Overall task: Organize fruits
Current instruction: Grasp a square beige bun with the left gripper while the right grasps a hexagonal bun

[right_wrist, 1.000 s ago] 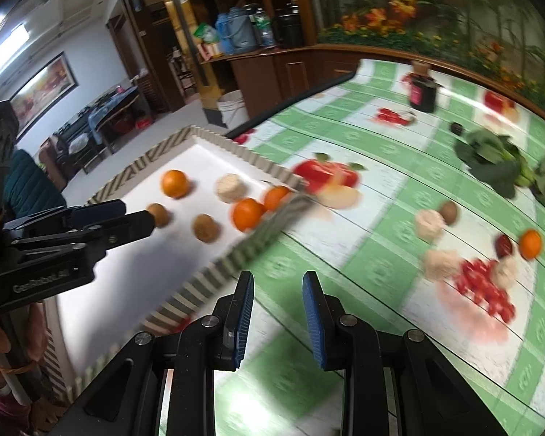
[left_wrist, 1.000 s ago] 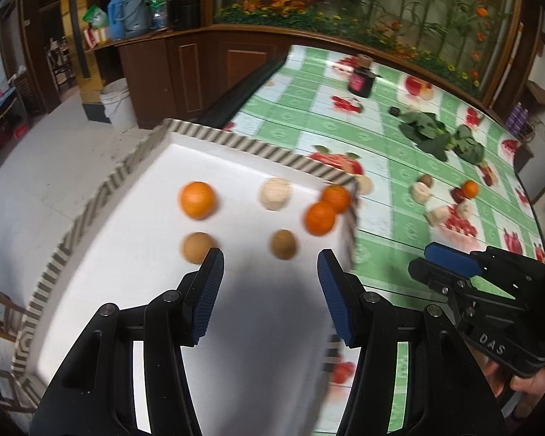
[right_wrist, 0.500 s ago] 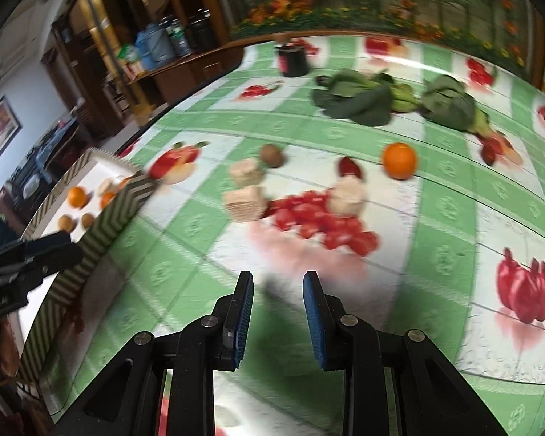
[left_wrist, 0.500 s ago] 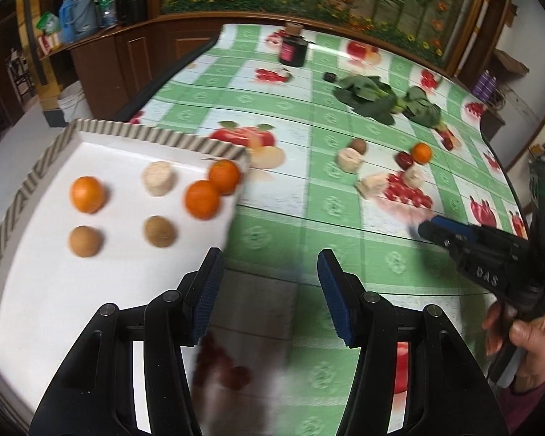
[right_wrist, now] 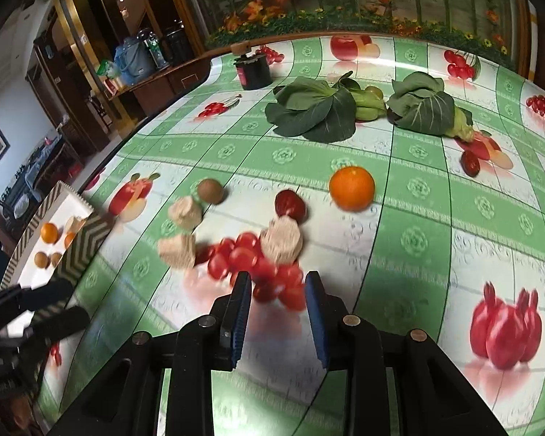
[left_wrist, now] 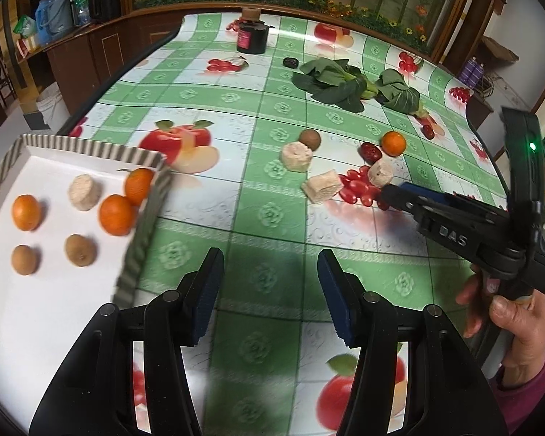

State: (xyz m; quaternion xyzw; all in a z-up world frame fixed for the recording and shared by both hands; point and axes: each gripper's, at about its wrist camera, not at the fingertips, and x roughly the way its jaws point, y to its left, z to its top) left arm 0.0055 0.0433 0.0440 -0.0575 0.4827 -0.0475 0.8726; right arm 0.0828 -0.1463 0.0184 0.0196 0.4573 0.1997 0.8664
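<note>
While the left tongs [left_wrist: 270, 296] hover released above the green checked cloth of the bench [left_wrist: 258, 116], just beside the striped tray [left_wrist: 141, 232], the right tongs [right_wrist: 278, 310] hang over the cloth with their pads parted and nothing between them, close in front of a printed cluster of red cherries. Inside the tray lie three oranges [left_wrist: 117, 215], two brown round fruits [left_wrist: 80, 250] and one pale chunk [left_wrist: 84, 192]. Beyond the tray, out on the cloth, sit three more pale chunks [right_wrist: 282, 240], a brown fruit [right_wrist: 210, 190], a dark red fruit [right_wrist: 290, 204] and a loose orange [right_wrist: 351, 188], all near one another. Farther from the tray lie two leafy greens [right_wrist: 314, 110], with a dark jar [right_wrist: 253, 72] past them near the far edge.
</note>
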